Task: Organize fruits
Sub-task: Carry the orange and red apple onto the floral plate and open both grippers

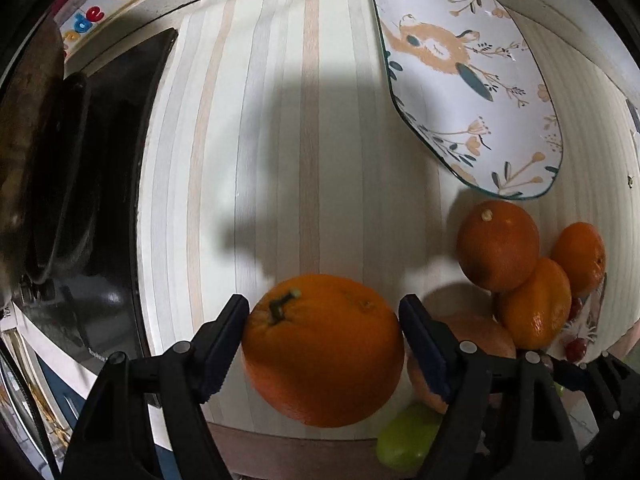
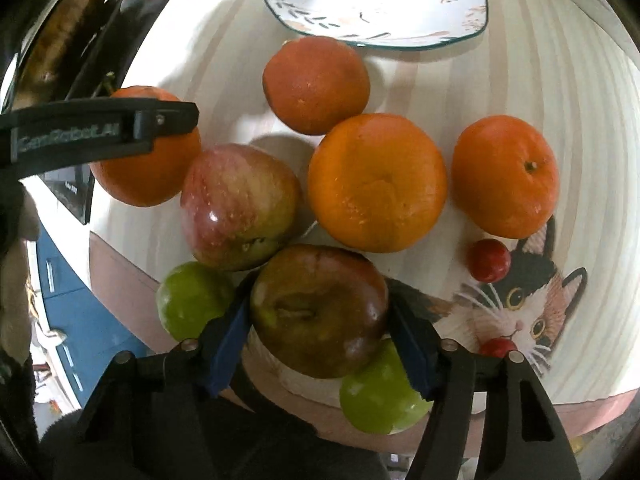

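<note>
My left gripper [image 1: 324, 320] is shut on a large orange [image 1: 322, 350] with a green stem, held above the striped table mat. It also shows in the right wrist view [image 2: 148, 160], partly behind the left gripper's arm. My right gripper [image 2: 318, 316] is shut on a dark red apple [image 2: 320, 310]. Three more oranges [image 2: 376, 182] lie in a cluster on the mat, with a red-green apple [image 2: 240, 206], two green fruits [image 2: 192, 304] and two small red fruits [image 2: 489, 260]. A floral oval plate [image 1: 460, 68] lies empty at the far right.
A black stovetop with a dark pan [image 1: 64, 184] borders the mat on the left. The mat's near right corner has a cat picture [image 2: 524, 312]. The table's front edge [image 2: 120, 272] runs close below the fruits.
</note>
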A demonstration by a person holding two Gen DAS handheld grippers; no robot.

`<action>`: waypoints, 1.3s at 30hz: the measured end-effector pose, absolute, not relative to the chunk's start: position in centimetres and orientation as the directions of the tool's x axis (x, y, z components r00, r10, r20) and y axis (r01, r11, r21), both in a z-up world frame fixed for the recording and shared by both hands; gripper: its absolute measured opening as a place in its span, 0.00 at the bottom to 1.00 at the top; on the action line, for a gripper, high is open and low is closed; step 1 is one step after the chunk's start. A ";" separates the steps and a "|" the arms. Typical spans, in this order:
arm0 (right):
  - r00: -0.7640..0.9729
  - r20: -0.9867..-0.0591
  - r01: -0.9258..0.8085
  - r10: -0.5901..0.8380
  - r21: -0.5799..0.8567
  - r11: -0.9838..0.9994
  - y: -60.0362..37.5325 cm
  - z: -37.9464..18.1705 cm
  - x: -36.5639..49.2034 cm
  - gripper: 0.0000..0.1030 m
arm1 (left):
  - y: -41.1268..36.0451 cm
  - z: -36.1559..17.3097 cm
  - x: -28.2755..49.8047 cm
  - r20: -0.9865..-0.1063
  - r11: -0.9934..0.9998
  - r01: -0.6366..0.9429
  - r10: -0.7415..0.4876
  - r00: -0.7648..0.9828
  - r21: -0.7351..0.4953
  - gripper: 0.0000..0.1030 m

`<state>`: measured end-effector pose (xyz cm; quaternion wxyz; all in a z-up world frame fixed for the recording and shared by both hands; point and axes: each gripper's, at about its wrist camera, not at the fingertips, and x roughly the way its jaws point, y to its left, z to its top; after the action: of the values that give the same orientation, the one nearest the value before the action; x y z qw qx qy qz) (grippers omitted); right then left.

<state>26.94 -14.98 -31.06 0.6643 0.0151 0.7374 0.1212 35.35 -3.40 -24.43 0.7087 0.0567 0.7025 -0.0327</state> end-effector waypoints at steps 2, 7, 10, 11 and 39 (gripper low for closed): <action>-0.113 -0.978 -0.134 0.177 0.191 0.972 -14.9 -30.9 26.8 0.68 | -4.1 -25.2 35.7 -0.999 0.991 0.131 0.033 0.008 0.033 0.76; -0.116 -0.976 -0.080 0.186 0.196 0.977 -15.1 -31.5 27.9 0.69 | -2.8 -27.5 36.3 -0.998 0.990 0.134 0.042 -0.052 0.035 0.82; -0.110 -0.976 -0.066 0.187 0.195 0.979 -15.7 -31.4 27.8 0.69 | -1.6 -27.7 36.4 -0.997 0.997 0.076 -0.013 -0.075 -0.019 0.82; -0.107 -0.977 -0.065 0.186 0.194 0.979 -15.9 -31.4 27.7 0.68 | -1.2 -27.5 36.3 -0.996 0.997 0.065 -0.028 -0.084 -0.033 0.81; 0.183 -0.920 0.051 0.348 0.362 0.931 -23.8 -17.7 33.8 0.67 | -4.5 -14.1 44.3 -0.958 0.967 0.099 -0.248 0.143 -0.235 0.79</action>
<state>33.79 -23.77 -17.73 0.7527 0.1580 0.6315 0.0985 44.26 -4.52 -14.10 0.7538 -0.0576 0.6444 -0.1150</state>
